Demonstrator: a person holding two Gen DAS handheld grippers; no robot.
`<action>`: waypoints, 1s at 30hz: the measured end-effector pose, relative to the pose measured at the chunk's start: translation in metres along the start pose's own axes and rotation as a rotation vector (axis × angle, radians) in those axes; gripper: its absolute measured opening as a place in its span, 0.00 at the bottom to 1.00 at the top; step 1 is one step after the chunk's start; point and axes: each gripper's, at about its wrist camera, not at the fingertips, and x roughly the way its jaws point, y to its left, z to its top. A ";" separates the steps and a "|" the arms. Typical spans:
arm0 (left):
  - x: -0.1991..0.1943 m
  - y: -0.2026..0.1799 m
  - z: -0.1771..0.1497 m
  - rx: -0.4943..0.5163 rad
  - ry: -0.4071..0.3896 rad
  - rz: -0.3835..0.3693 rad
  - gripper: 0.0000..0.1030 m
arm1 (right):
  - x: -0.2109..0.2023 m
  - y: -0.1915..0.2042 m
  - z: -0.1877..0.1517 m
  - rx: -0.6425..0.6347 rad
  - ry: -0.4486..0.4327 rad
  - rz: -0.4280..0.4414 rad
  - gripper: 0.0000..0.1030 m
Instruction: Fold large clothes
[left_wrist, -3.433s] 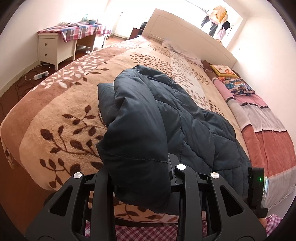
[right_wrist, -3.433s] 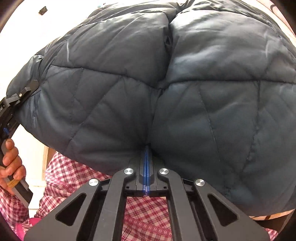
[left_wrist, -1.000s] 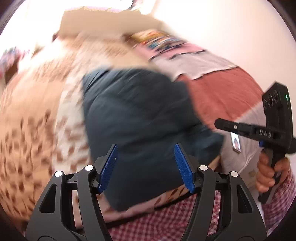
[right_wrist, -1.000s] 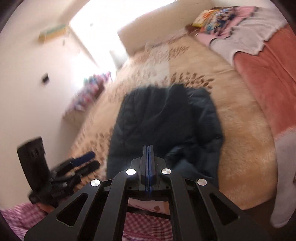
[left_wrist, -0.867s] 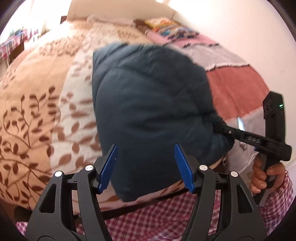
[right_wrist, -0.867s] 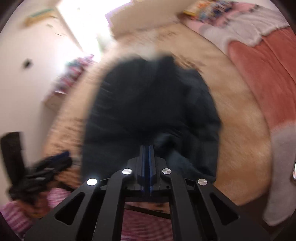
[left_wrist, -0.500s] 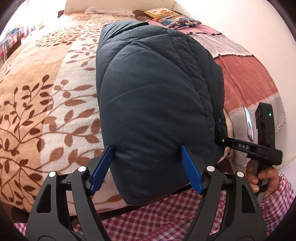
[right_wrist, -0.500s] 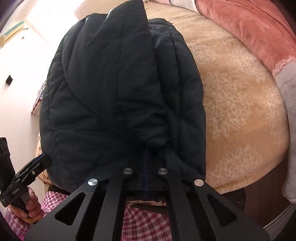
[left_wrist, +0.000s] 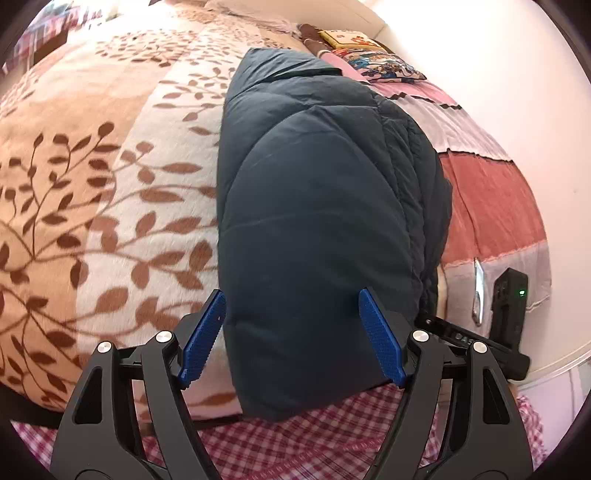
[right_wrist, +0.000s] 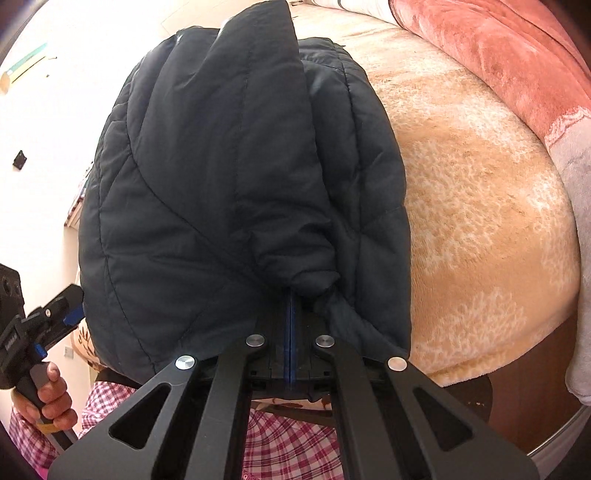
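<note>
A dark navy quilted jacket (left_wrist: 317, 206) lies folded into a thick bundle on the bed, its near end hanging over the bed's front edge. My left gripper (left_wrist: 291, 332) is open, its blue pads on either side of the bundle's near end. My right gripper (right_wrist: 290, 295) is shut on the jacket (right_wrist: 229, 177) at a bunched fold of its near right edge. The right gripper also shows in the left wrist view (left_wrist: 506, 317), and the left gripper shows in the right wrist view (right_wrist: 44, 317).
The bed has a beige blanket with brown leaves (left_wrist: 92, 177). A pink and red quilt (left_wrist: 491, 199) lies along its right side, with pillows (left_wrist: 376, 62) at the head. A white wall is at the right. Checked red cloth (left_wrist: 295, 439) is below the grippers.
The left gripper has moved in, so its open pads now flank the jacket's near end. The right gripper has stayed shut on the jacket's edge; the bundle looms closer.
</note>
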 end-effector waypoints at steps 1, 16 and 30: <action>0.004 -0.004 0.001 0.023 -0.003 0.012 0.71 | -0.002 -0.001 0.001 0.013 0.004 0.002 0.00; 0.010 -0.024 0.007 0.123 -0.040 0.088 0.77 | -0.087 0.079 0.074 -0.138 -0.296 -0.022 0.01; 0.017 -0.034 0.005 0.160 -0.045 0.104 0.84 | 0.032 0.046 0.101 -0.091 -0.043 -0.062 0.00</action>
